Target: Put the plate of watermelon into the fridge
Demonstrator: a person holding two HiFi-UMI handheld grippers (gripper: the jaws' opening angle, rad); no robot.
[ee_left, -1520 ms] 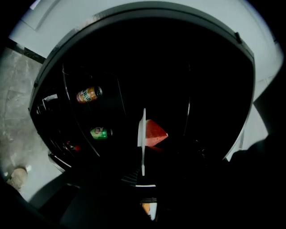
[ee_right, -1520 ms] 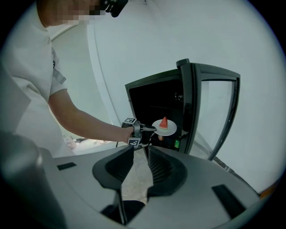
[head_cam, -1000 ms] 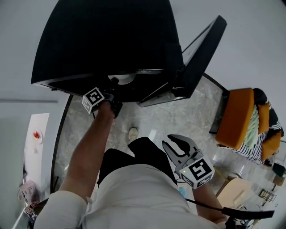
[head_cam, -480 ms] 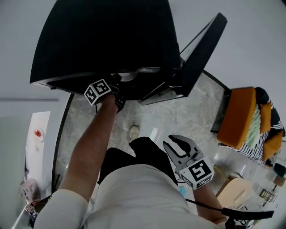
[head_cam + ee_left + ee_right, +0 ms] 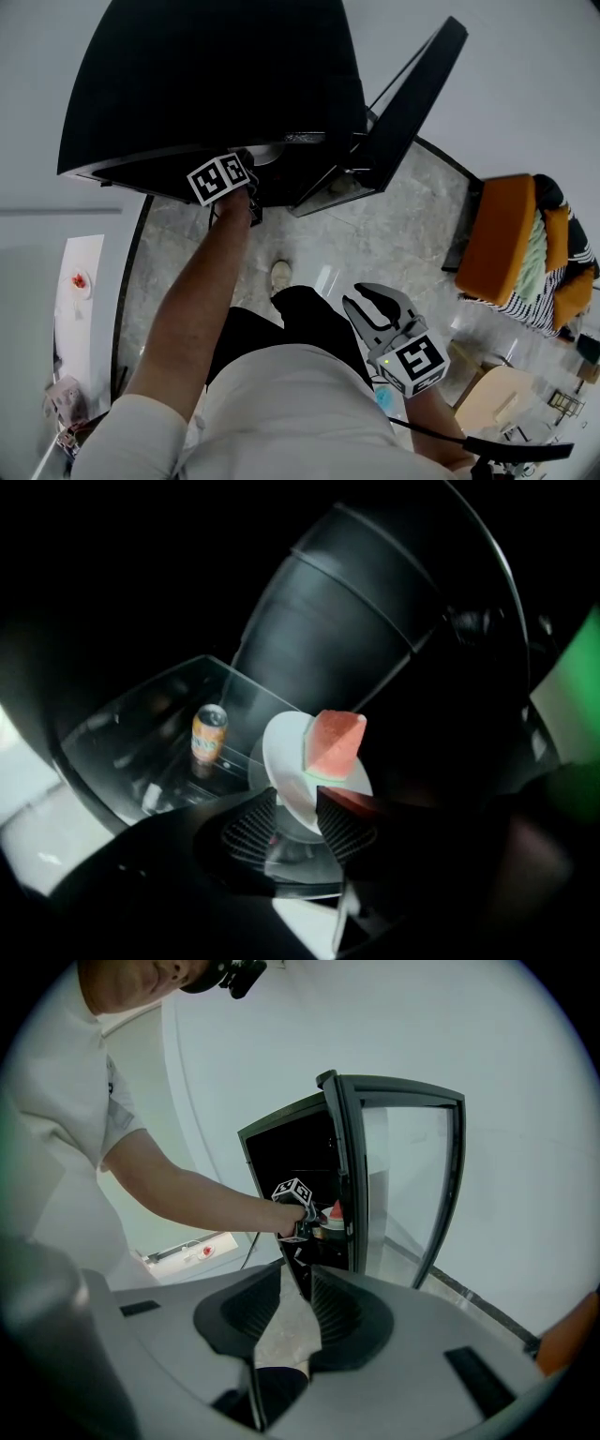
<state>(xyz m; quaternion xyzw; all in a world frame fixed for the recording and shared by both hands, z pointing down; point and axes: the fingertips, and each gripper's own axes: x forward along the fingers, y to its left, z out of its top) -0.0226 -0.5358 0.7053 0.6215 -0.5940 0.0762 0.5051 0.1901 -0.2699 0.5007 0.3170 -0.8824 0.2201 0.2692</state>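
The black fridge [image 5: 216, 84] stands with its glass door [image 5: 412, 112] swung open. Reaching inside it is my left gripper [image 5: 298, 803], whose jaws are opening. The rim of the white plate [image 5: 281, 761] lies between the pads, and they no longer press on it. A watermelon wedge [image 5: 335, 745] sits on the plate, which rests on the glass shelf [image 5: 141, 752]. In the head view only the left gripper's marker cube [image 5: 220, 178] shows at the fridge's edge. My right gripper [image 5: 375, 305] hangs by my hip, open with nothing between its jaws.
An orange drink can [image 5: 208, 735] stands on the shelf left of the plate. An orange chair [image 5: 502, 244] with striped cloth is at the right. A white table [image 5: 75, 281] holding a small red thing is at the left. A wooden chair [image 5: 497, 403] is behind me.
My left gripper has pushed further into the fridge, and its cube has shifted right and up. The plate's white rim at the fridge's front edge shows less now. The right gripper has stayed put.
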